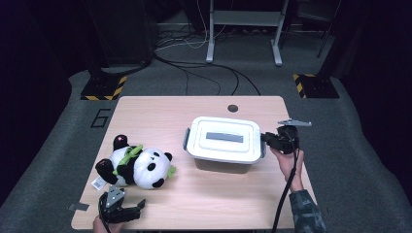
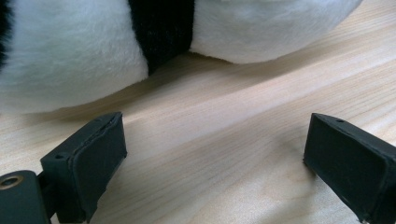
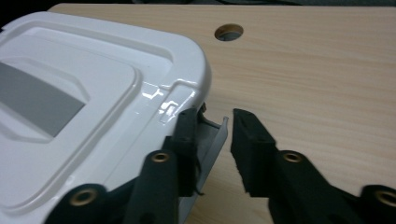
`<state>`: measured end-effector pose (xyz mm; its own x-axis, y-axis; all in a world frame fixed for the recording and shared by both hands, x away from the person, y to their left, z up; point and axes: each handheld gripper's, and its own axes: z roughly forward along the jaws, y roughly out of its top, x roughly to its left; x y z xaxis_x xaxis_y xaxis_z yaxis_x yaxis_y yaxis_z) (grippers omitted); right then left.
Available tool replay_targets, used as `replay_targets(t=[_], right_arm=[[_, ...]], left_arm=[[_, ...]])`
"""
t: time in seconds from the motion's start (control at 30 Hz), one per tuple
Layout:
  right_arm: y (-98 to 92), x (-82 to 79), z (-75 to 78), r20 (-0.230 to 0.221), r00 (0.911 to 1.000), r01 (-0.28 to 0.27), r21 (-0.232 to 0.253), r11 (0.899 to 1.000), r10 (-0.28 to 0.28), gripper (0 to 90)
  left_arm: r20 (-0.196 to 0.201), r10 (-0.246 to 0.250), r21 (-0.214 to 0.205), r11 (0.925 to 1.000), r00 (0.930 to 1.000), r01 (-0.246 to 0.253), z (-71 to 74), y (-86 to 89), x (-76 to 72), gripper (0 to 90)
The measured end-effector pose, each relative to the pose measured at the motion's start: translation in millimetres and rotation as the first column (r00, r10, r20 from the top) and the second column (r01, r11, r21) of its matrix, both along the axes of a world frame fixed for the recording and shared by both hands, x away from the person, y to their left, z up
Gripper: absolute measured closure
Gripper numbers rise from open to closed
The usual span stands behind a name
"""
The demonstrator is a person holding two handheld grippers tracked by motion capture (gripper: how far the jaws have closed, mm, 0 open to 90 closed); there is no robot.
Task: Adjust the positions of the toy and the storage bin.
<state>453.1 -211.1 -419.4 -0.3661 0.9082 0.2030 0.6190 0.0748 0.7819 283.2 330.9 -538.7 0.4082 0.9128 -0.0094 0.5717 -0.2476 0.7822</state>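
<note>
The storage box lid (image 3: 93,93) is glossy white plastic; the panda toy (image 1: 138,167) is soft plush; the table (image 1: 160,111) is matt pale wood grain; gripper pads (image 2: 100,158) look matt black rubber.

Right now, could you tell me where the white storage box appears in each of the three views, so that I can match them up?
High view: the white storage box sits right of centre on the table, its lid on, the right claw at its right-hand latch.
Left gripper view: no box here; the plush panda lies ahead.
Right gripper view: its lid covers the left half.
Shared landmark: the round hole in the table beyond the box.
</note>
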Motion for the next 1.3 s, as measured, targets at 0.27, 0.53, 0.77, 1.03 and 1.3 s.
replay_targets(t=[0.27,0.53,0.77,1.03,1.3], right_arm=[[1.6,-5.8,23.6,0.086,0.9933,-0.074,-0.049,0.996,0.078,26.1],[38.5,-4.0,44.4,0.084,0.9656,-0.237,-0.108,0.966,0.246,3.2],[87.8,5.2,48.0,0.061,0.9198,-0.370,-0.194,0.909,0.388,11.9],[111.8,19.3,39.2,-0.027,0.8767,-0.472,-0.243,0.847,0.480,35.1],[116.9,26.5,36.9,-0.080,0.8271,-0.555,-0.268,0.787,0.556,56.7]], left_arm=[[0.000,0.001,-0.001,1.0000,1.0000,-0.001,-0.1,-0.1,-0.1,5.4],[0.000,0.002,-0.001,1.0000,1.0000,-0.002,-0.1,-0.2,-0.1,5.4],[0.007,0.004,-0.003,1.0000,1.0000,-0.004,-0.6,-0.3,-0.4,5.4],[0.008,0.001,-0.002,1.0000,1.0000,-0.001,-0.7,0.0,-0.5,5.4],[0.008,0.001,-0.002,1.0000,1.0000,-0.001,-0.7,0.0,-0.6,5.4]])
